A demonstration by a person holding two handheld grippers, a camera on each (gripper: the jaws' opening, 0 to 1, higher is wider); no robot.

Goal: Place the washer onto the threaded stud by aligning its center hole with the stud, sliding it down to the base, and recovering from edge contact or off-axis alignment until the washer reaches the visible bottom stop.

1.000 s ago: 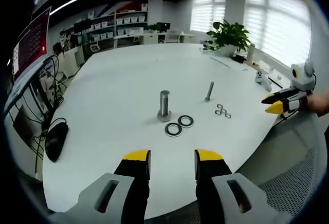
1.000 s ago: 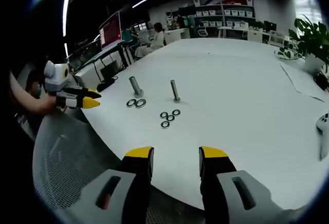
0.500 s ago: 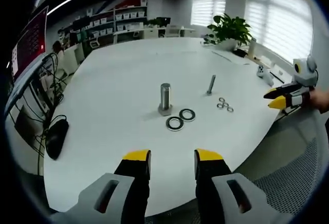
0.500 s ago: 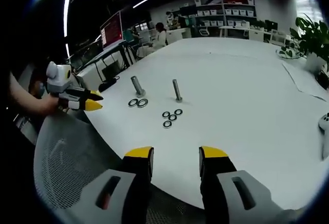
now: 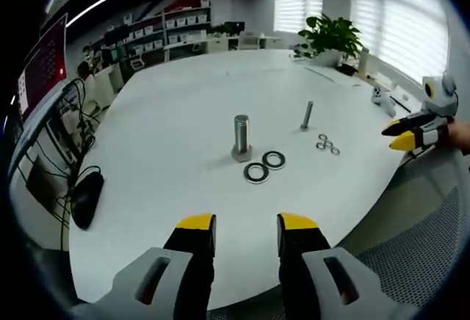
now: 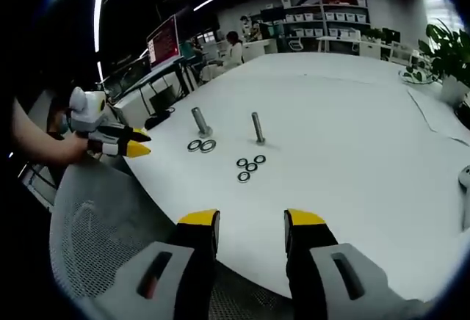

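L gripper is held low at the near edge of the white table, jaws apart w/ nothing between them; yellow tips are seen over the table rim. R gripper is held likewise at its own side of the table, jaws apart, nothing gripped. A grey mesh chair back is seen below and beside the R gripper, just off the table edge.

Further in, two large washers are laid flat on the table, touching or nearly so, just beside the base of the thick stud, which is stood upright on its head. In the right gripper view the same pair is seen just in front of the thick stud. No washer is seen on either stud.

A thinner stud is stood upright near the thick one, w/ a cluster of small washers lying flat close by; from the other side the thin stud and small washers are seen apart from each other by a short gap.

In the left gripper view the R gripper is seen at the right, beyond the table edge. In the right gripper view the L gripper is seen at the left, held by a hand.

Farther off: a black mouse near the table's left edge, a potted plant at the far end, shelving along the back wall.
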